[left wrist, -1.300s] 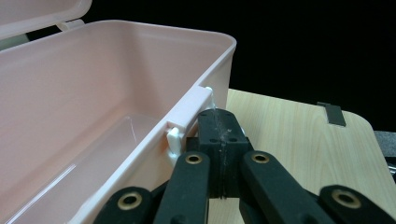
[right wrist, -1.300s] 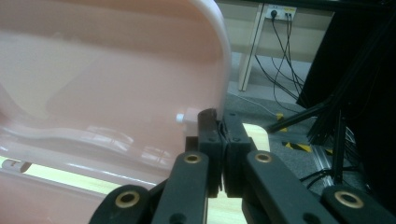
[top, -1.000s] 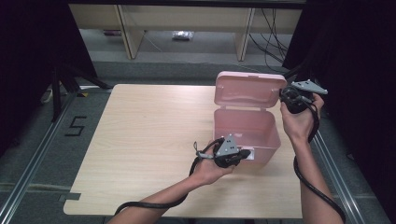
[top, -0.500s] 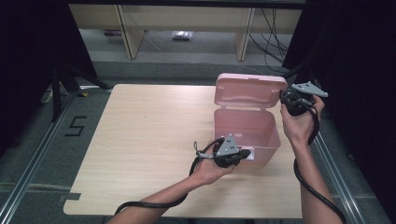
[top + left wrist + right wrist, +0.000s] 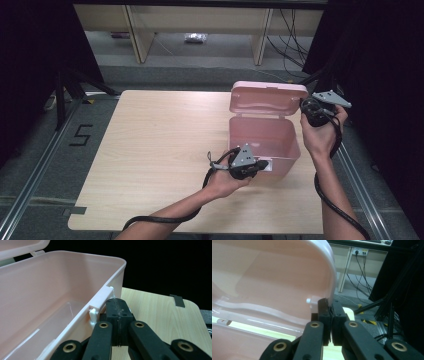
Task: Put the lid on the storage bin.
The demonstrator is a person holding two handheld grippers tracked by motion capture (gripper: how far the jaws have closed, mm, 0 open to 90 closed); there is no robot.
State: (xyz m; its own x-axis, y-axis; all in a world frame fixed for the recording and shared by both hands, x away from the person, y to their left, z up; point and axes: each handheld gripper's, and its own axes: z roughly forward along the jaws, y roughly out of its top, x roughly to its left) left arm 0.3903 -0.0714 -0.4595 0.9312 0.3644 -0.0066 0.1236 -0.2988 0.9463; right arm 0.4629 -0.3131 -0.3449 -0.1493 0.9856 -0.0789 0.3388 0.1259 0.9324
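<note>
A pink plastic box [image 5: 260,131] stands open on the right half of the wooden table [image 5: 160,135], its lid [image 5: 269,100] raised upright at the back. My left gripper [image 5: 265,164] is at the box's front wall, jaws pressed together at the pale front latch [image 5: 100,300]; a thin clear tab of it runs in between the pads. In the left gripper view, the left gripper [image 5: 117,303] sits just right of the rim. My right gripper [image 5: 305,107] is at the lid's right end. There, seen in its own view, the right gripper [image 5: 329,307] is shut on the lid's rim [image 5: 332,277].
The box's inside [image 5: 42,315] shows bare pink walls and floor. The table's right edge [image 5: 327,200] runs close beside the box, with a metal rail [image 5: 350,170] beyond it. Shelving legs and cables [image 5: 290,45] stand on the floor behind the table.
My right gripper and the lid's right end have dropped slightly toward me. The left gripper has stayed at the front latch.
</note>
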